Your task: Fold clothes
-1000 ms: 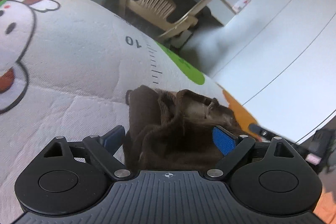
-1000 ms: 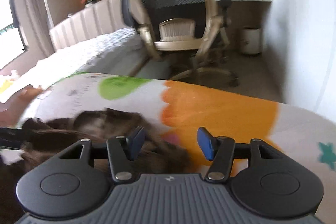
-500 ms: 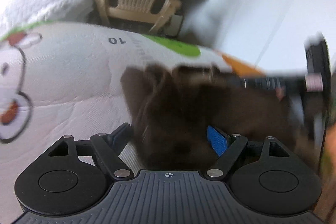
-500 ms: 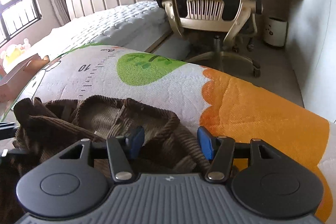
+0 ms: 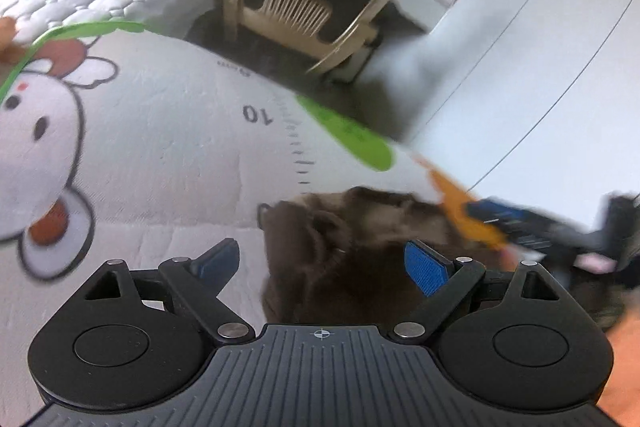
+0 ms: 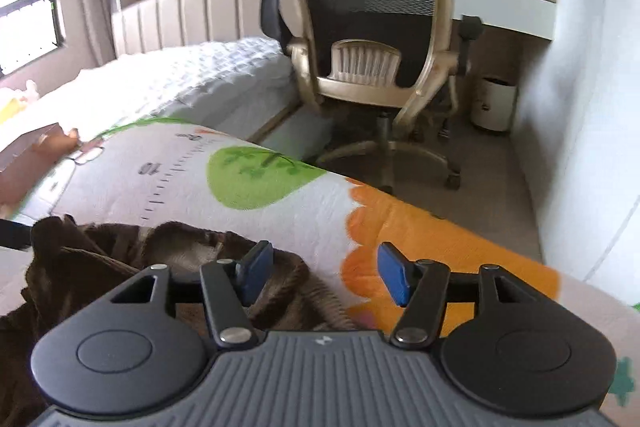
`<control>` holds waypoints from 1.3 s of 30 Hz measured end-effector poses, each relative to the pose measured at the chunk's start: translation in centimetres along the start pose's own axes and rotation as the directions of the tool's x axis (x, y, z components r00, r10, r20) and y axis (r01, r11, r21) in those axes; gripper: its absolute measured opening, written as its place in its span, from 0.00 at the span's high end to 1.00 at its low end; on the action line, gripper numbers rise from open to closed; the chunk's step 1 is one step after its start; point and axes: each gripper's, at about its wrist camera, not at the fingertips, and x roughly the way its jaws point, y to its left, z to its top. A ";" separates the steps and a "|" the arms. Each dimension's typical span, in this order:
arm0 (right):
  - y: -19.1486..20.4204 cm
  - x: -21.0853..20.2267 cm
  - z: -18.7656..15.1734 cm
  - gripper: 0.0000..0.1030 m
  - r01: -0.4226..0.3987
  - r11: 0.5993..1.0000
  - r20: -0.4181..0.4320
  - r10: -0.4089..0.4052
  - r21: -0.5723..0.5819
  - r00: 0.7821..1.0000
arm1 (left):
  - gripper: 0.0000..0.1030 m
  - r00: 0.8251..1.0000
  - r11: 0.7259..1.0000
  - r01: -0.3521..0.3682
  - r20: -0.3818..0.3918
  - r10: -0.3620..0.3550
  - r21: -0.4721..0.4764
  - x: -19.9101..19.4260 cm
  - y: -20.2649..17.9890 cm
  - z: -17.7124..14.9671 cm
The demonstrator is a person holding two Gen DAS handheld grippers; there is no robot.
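Note:
A crumpled dark brown corduroy garment (image 5: 344, 259) lies on a printed play mat (image 5: 160, 155). My left gripper (image 5: 320, 263) is open just above its left edge, one blue pad over bare mat, the other over the cloth. In the right wrist view the same garment (image 6: 100, 267) bunches at the lower left. My right gripper (image 6: 326, 277) is open at the garment's right end, with its left pad over the ribbed hem and its right pad over the mat's orange patch (image 6: 440, 255). The right gripper (image 5: 540, 227) also shows, blurred, at the right of the left wrist view.
A beige and black mesh office chair (image 6: 372, 47) stands past the mat's far edge on grey floor. A white quilted bed (image 6: 192, 75) lies to the left, a desk (image 6: 508, 7) and a small white bin (image 6: 494, 103) to the right, beside a white wall (image 5: 540, 47).
The left wrist view swung back from a blurred rightward look to the garment's left edge. The right gripper drew back slightly over the hem. Both stayed open.

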 end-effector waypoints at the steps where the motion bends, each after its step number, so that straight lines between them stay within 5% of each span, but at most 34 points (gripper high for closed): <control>1: 0.1 0.0 0.0 0.44 -0.001 1.000 -0.009 0.001 -0.006 1.000 | 0.09 1.000 1.000 -0.008 -0.013 0.009 0.005 0.9 0.0 0.0; 4: 0.4 0.1 -0.1 0.53 -0.008 1.000 -0.037 0.007 -0.023 0.999 | 0.12 1.000 1.000 -0.010 -0.019 0.010 -0.025 3.0 0.1 -0.1; 7: -0.4 0.1 -0.3 0.54 -0.009 1.000 -0.022 0.009 0.024 1.000 | 0.46 1.000 1.000 -0.018 -0.008 0.018 0.005 4.2 -0.5 -0.5; 8: -0.8 0.0 -0.4 0.54 -0.010 0.999 -0.016 0.010 0.043 1.000 | 0.67 1.000 0.999 -0.019 -0.001 0.019 0.040 4.1 -1.0 -0.6; 12: -2.6 -2.8 -1.6 0.54 0.010 0.995 0.024 -0.013 0.099 1.000 | 0.80 0.998 0.975 0.008 0.062 -0.022 0.222 1.0 -4.0 -1.1; 14: -3.5 -5.1 -2.4 0.54 0.026 0.993 0.056 -0.033 0.114 0.998 | 0.81 0.989 0.936 0.024 0.126 -0.072 0.350 -2.9 -6.3 -2.5; 16: -4.6 -8.0 -3.6 0.54 0.031 0.989 0.089 -0.044 0.142 0.995 | 0.81 0.979 0.860 0.045 0.149 -0.139 0.508 -6.6 -8.8 -5.1; 18: -5.4 -10.4 -4.4 0.54 0.026 0.985 0.110 -0.046 0.173 0.993 | 0.81 0.976 0.765 0.071 0.113 -0.185 0.640 -9.5 -10.8 -8.2; 21: -5.8 -13.6 -4.8 0.54 -0.004 0.978 0.139 -0.026 0.209 0.990 | 0.81 0.981 0.707 0.143 -0.003 -0.196 0.692 -11.3 -11.7 -12.2; 27: -1.1 -10.9 -2.1 0.44 -0.027 0.993 0.085 0.018 0.112 0.996 | 0.81 0.989 0.723 0.132 -0.046 -0.137 0.678 -11.1 -10.1 -16.6; 33: 3.6 -8.0 0.7 0.40 -0.056 0.998 0.025 0.055 0.013 0.998 | 0.80 0.993 0.733 0.101 -0.021 -0.118 0.672 -11.1 -10.0 -16.5; 39: 0.3 -7.8 -4.7 0.40 0.004 0.996 -0.142 0.009 0.091 0.990 | 0.72 0.990 0.751 0.123 -0.032 -0.135 0.649 -11.5 -9.0 -16.4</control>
